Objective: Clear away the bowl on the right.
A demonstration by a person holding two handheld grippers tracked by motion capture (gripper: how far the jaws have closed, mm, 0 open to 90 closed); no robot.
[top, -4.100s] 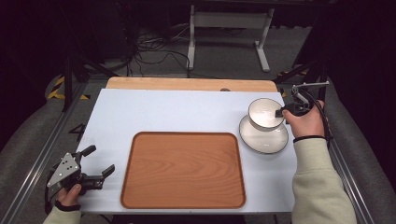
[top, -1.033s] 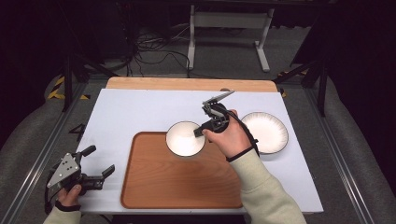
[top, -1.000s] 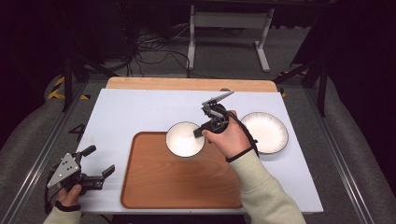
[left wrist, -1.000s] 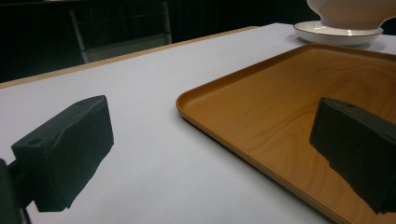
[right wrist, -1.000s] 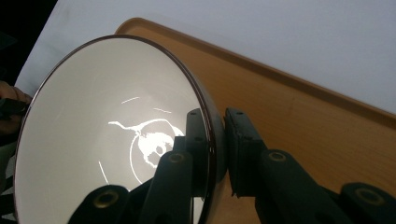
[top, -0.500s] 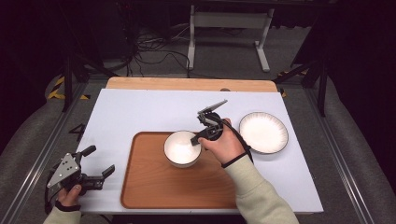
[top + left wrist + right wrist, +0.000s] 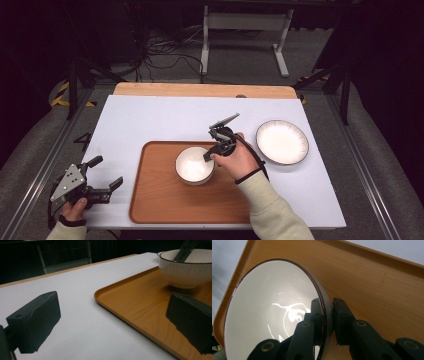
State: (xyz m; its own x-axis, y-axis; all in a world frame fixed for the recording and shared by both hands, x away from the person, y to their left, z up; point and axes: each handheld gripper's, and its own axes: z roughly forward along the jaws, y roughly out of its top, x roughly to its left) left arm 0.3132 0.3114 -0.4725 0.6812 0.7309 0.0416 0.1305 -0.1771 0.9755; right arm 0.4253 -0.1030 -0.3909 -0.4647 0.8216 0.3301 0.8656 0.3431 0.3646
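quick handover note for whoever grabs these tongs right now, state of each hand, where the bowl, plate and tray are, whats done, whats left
Right tongs: shut on the rim of the white bowl, one jaw inside, one outside.
Left tongs: open, holding nothing, at the near left corner of the table.
Bowl: over the wooden tray, on it or just above, in its far middle part.
Plate: on the table, right of the tray.
Done: bowl brought to the tray.
Left: probably release the bowl, then perhaps move the plate over too.
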